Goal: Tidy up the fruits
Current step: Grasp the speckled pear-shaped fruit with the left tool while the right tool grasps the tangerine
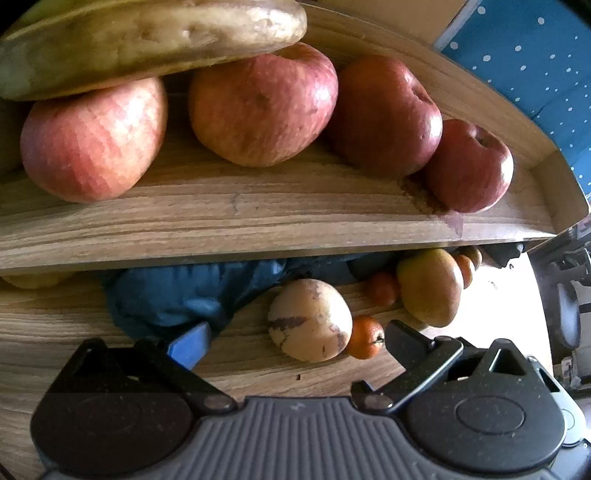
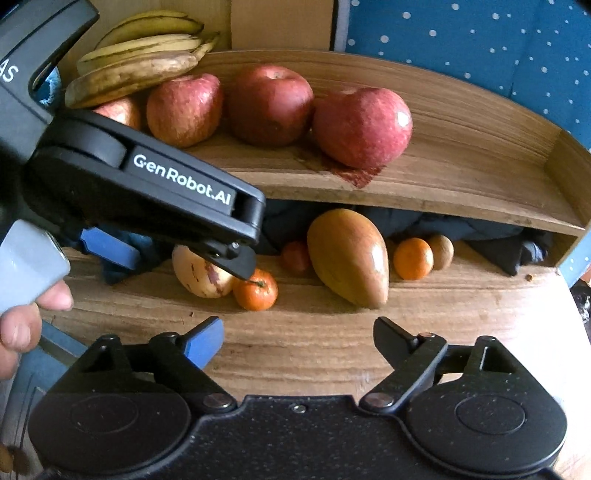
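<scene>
Several red apples (image 2: 362, 125) and bananas (image 2: 140, 66) lie on the upper wooden shelf (image 2: 461, 192). Below, on the wooden table (image 2: 314, 350), lie a mango (image 2: 349, 256), a pale streaked fruit (image 2: 201, 275), small oranges (image 2: 255, 290) and a brown fruit (image 2: 441, 251). In the left wrist view the pale fruit (image 1: 308, 319) and an orange (image 1: 365, 338) lie just ahead. My left gripper (image 1: 295, 339) is open and empty, close before them; it also shows in the right wrist view (image 2: 184, 254). My right gripper (image 2: 299, 338) is open and empty, short of the mango.
Dark blue cloth (image 1: 177, 295) is stuffed under the shelf behind the fruit. A blue dotted wall (image 2: 480, 40) stands behind the shelf. A cardboard panel (image 2: 280, 22) is at the back. A dark object (image 1: 561, 317) stands at the table's right edge.
</scene>
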Motion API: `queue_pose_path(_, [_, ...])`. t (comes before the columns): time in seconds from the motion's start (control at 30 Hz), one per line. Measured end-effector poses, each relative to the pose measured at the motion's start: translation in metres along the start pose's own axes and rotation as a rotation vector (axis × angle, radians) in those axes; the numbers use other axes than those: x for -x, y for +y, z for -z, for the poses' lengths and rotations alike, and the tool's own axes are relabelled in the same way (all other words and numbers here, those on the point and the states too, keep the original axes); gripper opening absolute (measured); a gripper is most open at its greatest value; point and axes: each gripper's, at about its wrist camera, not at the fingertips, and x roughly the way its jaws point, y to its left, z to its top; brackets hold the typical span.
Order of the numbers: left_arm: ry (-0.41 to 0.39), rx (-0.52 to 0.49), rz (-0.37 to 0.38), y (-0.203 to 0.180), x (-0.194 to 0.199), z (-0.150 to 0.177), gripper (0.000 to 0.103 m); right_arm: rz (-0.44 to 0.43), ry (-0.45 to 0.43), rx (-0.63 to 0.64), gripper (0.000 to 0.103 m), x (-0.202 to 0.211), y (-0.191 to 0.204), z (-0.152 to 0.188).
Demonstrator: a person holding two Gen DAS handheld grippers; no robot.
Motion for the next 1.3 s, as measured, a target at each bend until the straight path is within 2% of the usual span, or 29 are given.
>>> queue_pose_path(0.23, [0.007, 0.013, 0.041, 0.002, 0.001, -0.007, 0.089, -0.016, -0.005, 0.013, 0.076, -0.006, 0.003, -0.008])
queue_pose_path(0.4, [0.007, 0.019, 0.052, 0.004, 0.001, -0.008, 0.08, -0.023, -0.006, 0.007, 0.073, -0.006, 0.008, -0.011])
queue_pose_path(0.5, [0.008, 0.023, 0.055, 0.007, 0.001, -0.009, 0.075, -0.028, -0.002, 0.009, 0.066, -0.007, 0.009, -0.012])
queue_pose_path(0.77, [0.012, 0.031, 0.054, 0.012, 0.0, -0.009, 0.068, -0.043, 0.003, 0.014, 0.06, -0.013, 0.011, -0.015])
queue_pose_path(0.9, [0.011, 0.035, 0.057, 0.013, 0.0, -0.009, 0.057, -0.05, 0.0, 0.019, 0.056, -0.016, 0.013, -0.017])
queue_pose_path(1.3, [0.006, 0.043, 0.065, 0.016, 0.001, -0.009, 0.054, -0.079, -0.001, 0.032, 0.038, -0.017, 0.014, -0.013])
